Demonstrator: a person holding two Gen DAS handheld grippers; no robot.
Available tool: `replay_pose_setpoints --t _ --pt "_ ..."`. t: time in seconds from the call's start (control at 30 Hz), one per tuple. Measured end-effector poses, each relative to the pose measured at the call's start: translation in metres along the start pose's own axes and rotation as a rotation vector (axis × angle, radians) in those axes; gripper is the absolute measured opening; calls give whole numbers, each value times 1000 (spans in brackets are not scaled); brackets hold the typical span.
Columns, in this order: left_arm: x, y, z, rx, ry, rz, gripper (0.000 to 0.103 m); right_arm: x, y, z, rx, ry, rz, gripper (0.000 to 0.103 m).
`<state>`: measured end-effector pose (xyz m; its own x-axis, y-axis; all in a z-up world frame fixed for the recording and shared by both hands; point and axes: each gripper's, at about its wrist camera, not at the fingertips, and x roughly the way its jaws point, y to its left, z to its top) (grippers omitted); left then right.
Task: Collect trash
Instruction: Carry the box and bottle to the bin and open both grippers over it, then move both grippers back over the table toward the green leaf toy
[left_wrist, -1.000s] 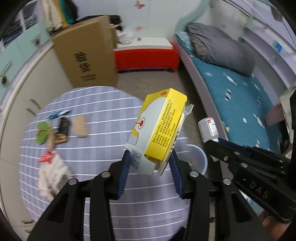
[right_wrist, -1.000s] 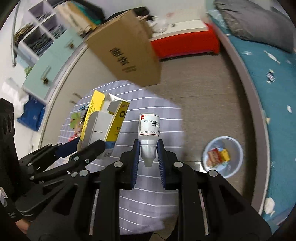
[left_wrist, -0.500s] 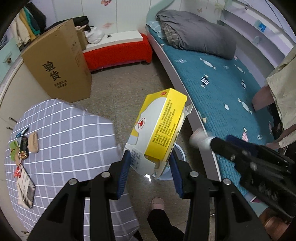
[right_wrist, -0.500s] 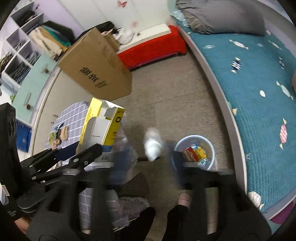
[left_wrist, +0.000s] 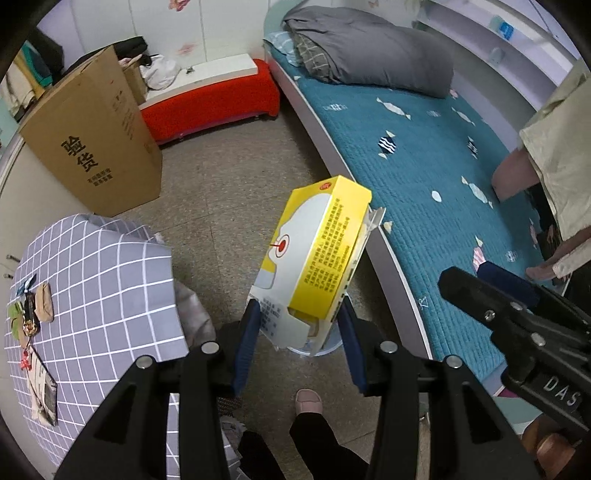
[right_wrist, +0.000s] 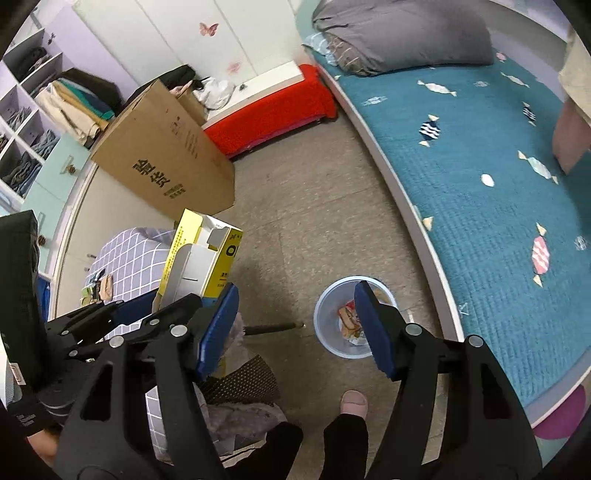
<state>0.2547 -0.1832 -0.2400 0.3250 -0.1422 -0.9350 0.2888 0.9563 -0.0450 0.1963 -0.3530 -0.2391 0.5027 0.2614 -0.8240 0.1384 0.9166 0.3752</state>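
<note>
Your left gripper squeezed the yellow box. Your right gripper said "DAS", its jaws just spread apart, empty, bin at twelve o'clock.

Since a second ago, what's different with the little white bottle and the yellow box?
The right tool has just opened and let the bottle go; nothing is between its pads, and the bottle is out of sight. Both tools swung from over the checked table to the floor by the blue bin. The left tool still grips the yellow box.
</note>
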Motion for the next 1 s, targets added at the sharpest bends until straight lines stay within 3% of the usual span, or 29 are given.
replay_pose_setpoints --t 0.47,0.53,0.6,1.0 --pt "2 -32 12 60 -23 -30 38 -35 -28 1 52 -116 -68 66" --pt "2 -35 17 51 -46 -18 42 -37 -32 1 60 -119 -72 66" --pt "3 -33 20 33 -44 -13 52 -39 -37 -1 73 -116 -75 66" --pt "-4 -22 5 25 -37 -6 63 -31 -26 -13 80 -75 -51 67"
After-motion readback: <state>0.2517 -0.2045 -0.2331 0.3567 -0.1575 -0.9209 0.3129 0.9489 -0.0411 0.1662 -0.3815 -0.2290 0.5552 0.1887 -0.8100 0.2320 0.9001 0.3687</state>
